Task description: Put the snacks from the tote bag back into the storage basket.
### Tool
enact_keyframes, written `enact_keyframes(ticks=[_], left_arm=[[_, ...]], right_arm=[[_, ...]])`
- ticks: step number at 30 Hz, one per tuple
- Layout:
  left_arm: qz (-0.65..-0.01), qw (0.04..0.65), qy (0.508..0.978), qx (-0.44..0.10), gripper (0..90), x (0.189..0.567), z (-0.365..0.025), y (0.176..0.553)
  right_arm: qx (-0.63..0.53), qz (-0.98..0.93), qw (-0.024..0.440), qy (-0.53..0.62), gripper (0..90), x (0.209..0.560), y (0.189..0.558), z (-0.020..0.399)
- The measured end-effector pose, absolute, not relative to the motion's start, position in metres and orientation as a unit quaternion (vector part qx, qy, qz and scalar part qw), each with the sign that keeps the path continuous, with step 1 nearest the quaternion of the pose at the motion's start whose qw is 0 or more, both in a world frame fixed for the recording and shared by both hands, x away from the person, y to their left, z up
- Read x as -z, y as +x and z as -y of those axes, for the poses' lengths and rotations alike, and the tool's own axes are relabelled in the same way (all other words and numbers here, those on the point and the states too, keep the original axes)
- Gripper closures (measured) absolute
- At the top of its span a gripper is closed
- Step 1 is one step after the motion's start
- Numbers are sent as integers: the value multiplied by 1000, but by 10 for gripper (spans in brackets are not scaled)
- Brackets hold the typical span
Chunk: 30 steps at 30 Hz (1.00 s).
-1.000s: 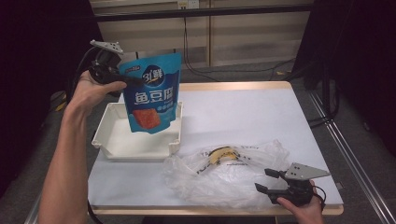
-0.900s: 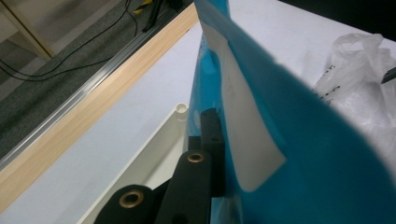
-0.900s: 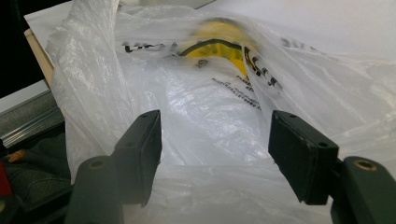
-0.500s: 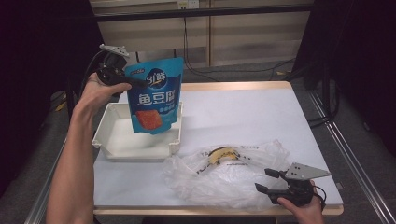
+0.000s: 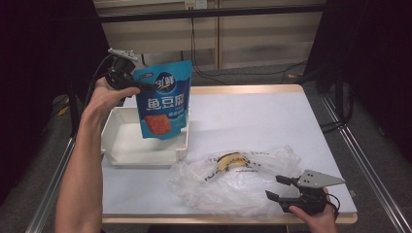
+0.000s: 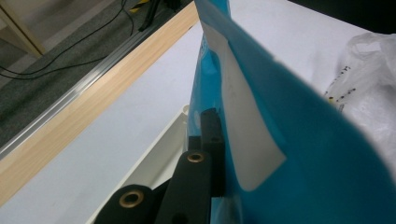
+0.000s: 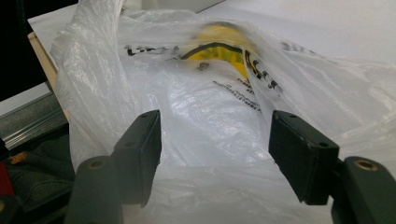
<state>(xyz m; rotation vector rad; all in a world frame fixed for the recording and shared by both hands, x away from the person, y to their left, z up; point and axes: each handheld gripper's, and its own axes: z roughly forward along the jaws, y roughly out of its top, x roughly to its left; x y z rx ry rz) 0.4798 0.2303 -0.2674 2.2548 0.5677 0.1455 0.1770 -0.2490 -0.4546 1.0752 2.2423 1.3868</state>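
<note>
A blue snack pouch (image 5: 163,99) with white lettering and an orange panel hangs upright over the white tray (image 5: 121,145). My left gripper (image 5: 141,86) is shut on the pouch's upper left edge; in the left gripper view the blue pouch (image 6: 289,121) sits clamped beside the black jaws. A crumpled clear plastic bag (image 5: 233,177) with yellow print lies at the table's front. My right gripper (image 5: 281,188) rests open at the bag's right end, and in the right gripper view the plastic bag (image 7: 210,121) lies between and beyond its fingers (image 7: 140,149) without being pinched.
The white table (image 5: 252,116) has a wooden rim and metal rails on both sides. Cables trail across the floor behind the far edge. A dark curtain closes off the left and right.
My left hand has lowered the pouch toward the tray and shifted it slightly right. The right gripper and the plastic bag have stayed put.
</note>
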Motion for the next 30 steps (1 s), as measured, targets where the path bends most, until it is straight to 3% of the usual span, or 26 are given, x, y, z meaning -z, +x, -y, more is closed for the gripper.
enact_keyframes(ticks=[23,30], left_arm=[[-231,419,874,-77,900,292,-225,499],[-239,396,882,-96,900,301,-228,499]], right_arm=[[-487,-772,158,377,347,452,175,250],[-488,-771,159,376,347,452,175,250]])
